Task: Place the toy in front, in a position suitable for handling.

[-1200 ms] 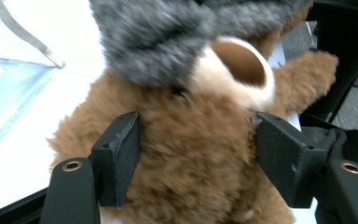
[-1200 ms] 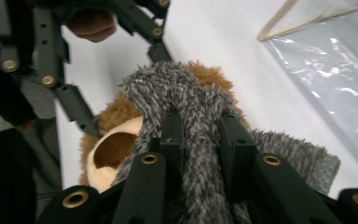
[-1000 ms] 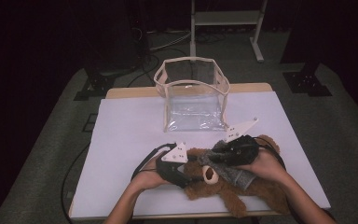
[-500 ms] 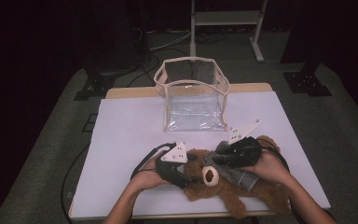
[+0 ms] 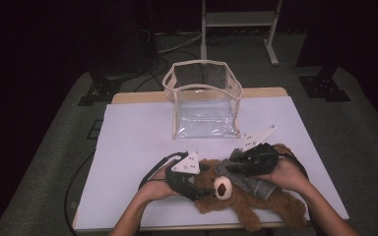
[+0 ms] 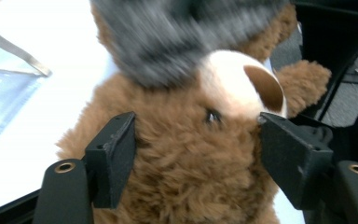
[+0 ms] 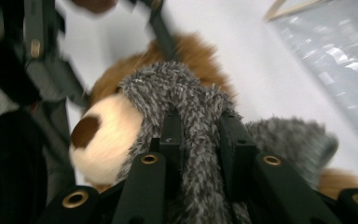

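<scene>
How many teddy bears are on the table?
1. A brown teddy bear with a grey scarf lies at the table's near edge, between the two hands, in front of the clear bag.

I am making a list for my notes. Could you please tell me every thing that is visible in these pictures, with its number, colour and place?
teddy bear: one, brown with a cream muzzle, lying at the near edge of the table between both grippers
grey fuzzy garment: one, grey, on the bear, a fold pinched by the right gripper
clear bag: one, transparent with beige trim, standing open at the middle of the table
table: one, white cover over a wooden top
metal stand: one, pale, on the floor behind the table
left gripper: one, black, its jaws either side of the bear's head and just been opening
right gripper: one, black, shut on the garment
</scene>
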Available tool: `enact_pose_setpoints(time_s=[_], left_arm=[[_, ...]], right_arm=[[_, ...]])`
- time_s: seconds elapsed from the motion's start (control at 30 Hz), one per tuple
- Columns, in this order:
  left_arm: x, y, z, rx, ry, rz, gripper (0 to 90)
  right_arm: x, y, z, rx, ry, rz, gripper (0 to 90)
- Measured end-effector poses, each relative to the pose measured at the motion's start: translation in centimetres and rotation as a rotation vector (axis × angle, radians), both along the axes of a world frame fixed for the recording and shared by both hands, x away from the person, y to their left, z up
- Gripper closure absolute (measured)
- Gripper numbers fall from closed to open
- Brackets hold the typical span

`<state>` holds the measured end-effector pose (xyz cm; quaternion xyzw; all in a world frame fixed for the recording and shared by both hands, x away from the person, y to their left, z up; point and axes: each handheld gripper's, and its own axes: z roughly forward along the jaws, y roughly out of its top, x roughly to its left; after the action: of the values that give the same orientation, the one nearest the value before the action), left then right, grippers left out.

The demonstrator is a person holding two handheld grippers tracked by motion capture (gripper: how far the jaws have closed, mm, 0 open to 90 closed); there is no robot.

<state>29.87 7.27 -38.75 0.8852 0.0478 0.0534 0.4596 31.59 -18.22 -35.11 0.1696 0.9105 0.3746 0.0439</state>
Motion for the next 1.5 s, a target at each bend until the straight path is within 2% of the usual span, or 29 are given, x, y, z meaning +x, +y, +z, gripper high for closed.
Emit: enact_pose_setpoints(time_s=[0.07, 0.2, 0.33, 0.43, 0.53, 0.6, 0.8, 0.9, 0.93, 1.03, 1.13, 1.2, 1.3, 1.4, 1.5], left_arm=[[0.1, 0.0, 0.1, -0.020, 0.006, 0.022, 26.3], [-0.1, -0.3, -0.3, 0.003, 0.012, -0.005, 27.1], [-0.2, -0.2, -0.4, 0.015, 0.016, -0.014, 28.3], [-0.1, -0.2, -0.3, 0.015, 0.015, -0.017, 28.3], [0.0, 0.0, 0.0, 0.009, 0.017, -0.005, 27.0], [0.1, 0.2, 0.2, 0.004, 0.016, 0.003, 24.4], [0.5, 0.0, 0.1, -0.013, 0.054, 0.034, 12.8], [0.4, -0.2, -0.4, 0.008, 0.061, 0.014, 16.8], [0.4, -0.1, -0.4, 0.009, 0.063, 0.010, 18.8], [0.3, 0.0, -0.4, 0.009, 0.063, 0.004, 21.0], [0.3, 0.0, -0.4, 0.008, 0.063, 0.000, 21.5], [0.3, 0.1, -0.3, 0.012, 0.054, -0.002, 21.5], [0.5, 0.5, 0.4, 0.004, 0.051, 0.003, 20.5], [0.8, 0.6, 0.8, 0.012, 0.056, 0.027, 14.3], [1.1, 0.5, 0.7, 0.015, 0.089, 0.031, 10.0]], right_arm=[[-0.6, 0.4, -0.5, -0.007, 0.007, 0.017, 73.0], [-0.9, 0.1, -0.1, -0.001, -0.004, 0.027, 72.8], [-0.4, -1.0, 0.8, 0.010, -0.028, -0.013, 72.7], [0.0, -1.9, 0.9, 0.024, -0.015, -0.050, 72.7], [-0.2, -1.7, -0.1, -0.003, 0.014, -0.027, 72.8], [-0.8, -1.4, -0.7, -0.013, 0.013, -0.010, 72.8], [-1.9, -1.5, -1.0, 0.013, 0.026, -0.001, 73.0], [-2.1, -1.6, -0.8, 0.010, 0.030, 0.009, 72.9], [-2.0, -1.8, -0.6, 0.011, 0.017, 0.011, 72.9], [-1.7, -2.5, -0.1, 0.022, -0.004, -0.005, 72.8], [-1.0, -3.9, 0.6, 0.041, -0.019, -0.064, 72.8], [-0.6, -4.9, 0.5, 0.054, -0.007, -0.093, 72.9], [-0.7, -5.0, -0.6, 0.050, 0.019, -0.090, 73.0], [-1.5, -4.8, -0.8, 0.052, 0.013, -0.078, 73.1], [-2.3, -4.9, -1.0, 0.057, 0.009, -0.071, 73.2]])
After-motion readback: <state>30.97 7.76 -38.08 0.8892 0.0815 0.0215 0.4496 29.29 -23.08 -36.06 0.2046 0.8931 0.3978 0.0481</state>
